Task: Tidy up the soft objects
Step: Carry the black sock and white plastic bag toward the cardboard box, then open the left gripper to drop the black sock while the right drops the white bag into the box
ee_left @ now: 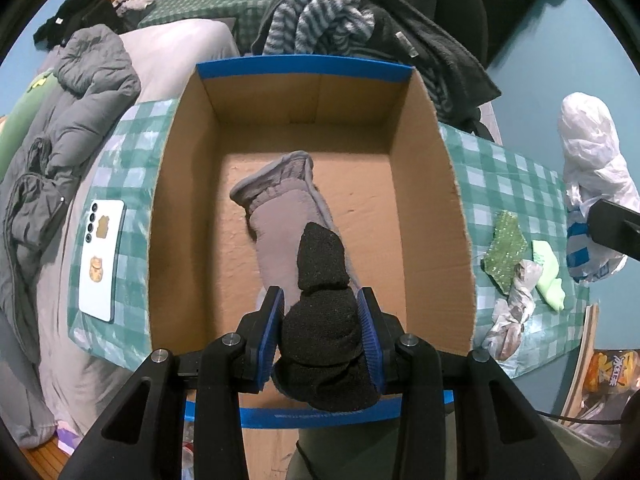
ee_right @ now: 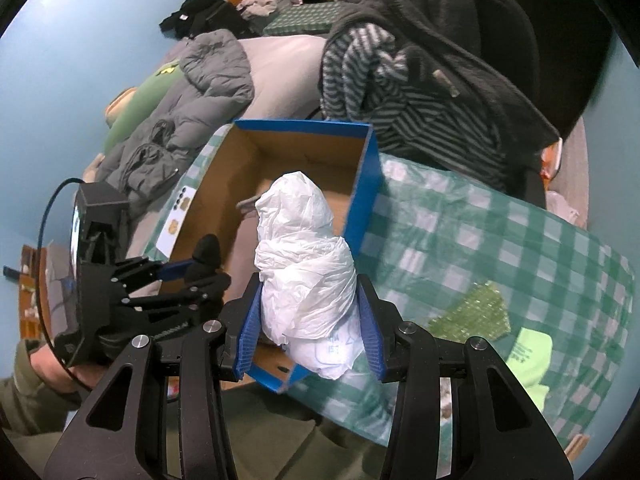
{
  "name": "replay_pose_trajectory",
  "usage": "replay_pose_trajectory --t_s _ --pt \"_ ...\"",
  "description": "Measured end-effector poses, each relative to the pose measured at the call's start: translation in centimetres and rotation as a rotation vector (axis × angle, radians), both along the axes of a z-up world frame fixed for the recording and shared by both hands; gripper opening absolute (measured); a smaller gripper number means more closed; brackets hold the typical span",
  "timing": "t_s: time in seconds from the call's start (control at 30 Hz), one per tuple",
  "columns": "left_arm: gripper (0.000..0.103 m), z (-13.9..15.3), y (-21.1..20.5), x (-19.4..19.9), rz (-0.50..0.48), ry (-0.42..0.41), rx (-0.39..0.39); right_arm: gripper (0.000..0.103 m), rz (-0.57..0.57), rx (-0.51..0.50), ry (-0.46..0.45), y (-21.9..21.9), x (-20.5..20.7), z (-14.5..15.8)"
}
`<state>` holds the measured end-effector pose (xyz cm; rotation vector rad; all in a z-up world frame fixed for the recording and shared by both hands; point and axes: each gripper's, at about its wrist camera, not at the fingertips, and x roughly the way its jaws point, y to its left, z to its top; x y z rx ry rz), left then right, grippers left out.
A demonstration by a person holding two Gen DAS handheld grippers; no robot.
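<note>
Checked cloth [ee_left: 120, 152] under the cardboard box [ee_left: 192, 208]: your left gripper [ee_left: 322, 326] clamps a limp black sock [ee_left: 324, 344] above it, your right gripper [ee_right: 310, 320] squeezes a light, slippery plastic bag [ee_right: 304, 264]; hold both mid-bundle.

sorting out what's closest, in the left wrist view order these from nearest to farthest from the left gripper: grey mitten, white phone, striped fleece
1. grey mitten, lying in the cardboard box just beyond the left gripper, which holds a black sock.
2. white phone, on the checked cloth left of the box.
3. striped fleece, piled behind the box's far wall.
</note>
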<state>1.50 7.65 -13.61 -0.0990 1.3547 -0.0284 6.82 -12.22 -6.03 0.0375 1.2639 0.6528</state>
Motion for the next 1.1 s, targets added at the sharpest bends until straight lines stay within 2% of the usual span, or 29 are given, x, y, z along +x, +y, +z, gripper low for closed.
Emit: replay_pose_trajectory --t_s 0.4,0.53,0.6,1.1 --pt "0.038 -3.2 1.6 0.9 0.005 0.064 0.006 0.044 0.032 0.002 0.037 3.7 0.4 -2.0" --pt "0.049 -4.0 1.6 1.4 -0.007 0.082 0.017 0.044 0.035 0.0 0.052 4.7 0.8 -2.7" --pt "0.051 -4.2 1.7 1.5 -0.013 0.084 0.021 0.044 0.037 -0.002 0.056 5.2 0.9 -3.1" --pt "0.051 -2.3 3.5 0.0 -0.003 0.056 0.063 0.044 0.087 -0.027 0.099 9.0 1.9 -6.3"
